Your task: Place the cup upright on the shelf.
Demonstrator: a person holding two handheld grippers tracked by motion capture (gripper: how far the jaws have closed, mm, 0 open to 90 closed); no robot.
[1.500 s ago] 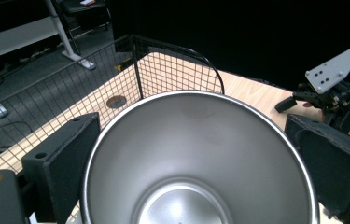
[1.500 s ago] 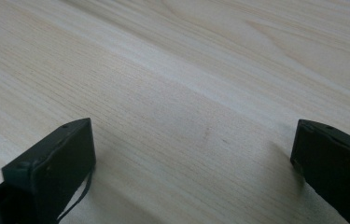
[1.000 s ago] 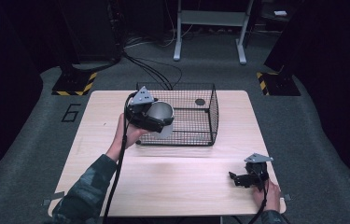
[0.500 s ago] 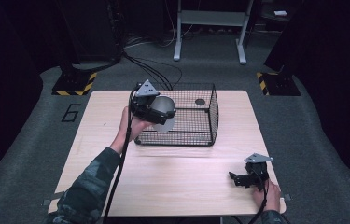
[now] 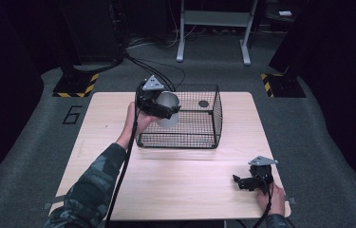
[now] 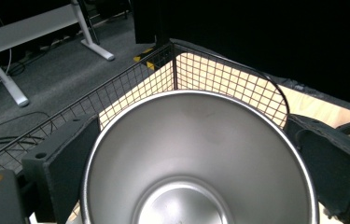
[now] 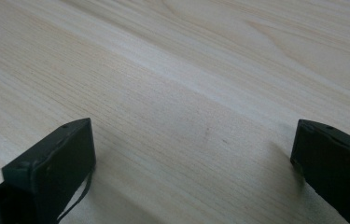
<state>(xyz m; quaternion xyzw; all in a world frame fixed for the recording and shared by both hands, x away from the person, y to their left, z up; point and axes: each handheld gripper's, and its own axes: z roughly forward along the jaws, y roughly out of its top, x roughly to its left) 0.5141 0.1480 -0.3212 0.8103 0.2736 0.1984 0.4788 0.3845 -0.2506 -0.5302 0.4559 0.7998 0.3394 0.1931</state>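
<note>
Steel cup over the basket
My left gripper [image 5: 163,110] clamps the steel cup [image 5: 168,109] above the wire basket [image 5: 199,137]'s left rim; right gripper [image 5: 242,183] gapes wide on the table [image 5: 180,180]; floor reads "6" [image 5: 72,114].

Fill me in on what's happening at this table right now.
A person works at a wooden table with a hand-held tool in each hand. The left tool is clamped on a shiny metal cup, held at the left rim of a black wire basket, with the cup's open mouth facing the tool's camera. A small dark round thing lies at the basket's far side; I can't tell what it is. The right tool rests open on the table near the front right corner, holding nothing.
</note>
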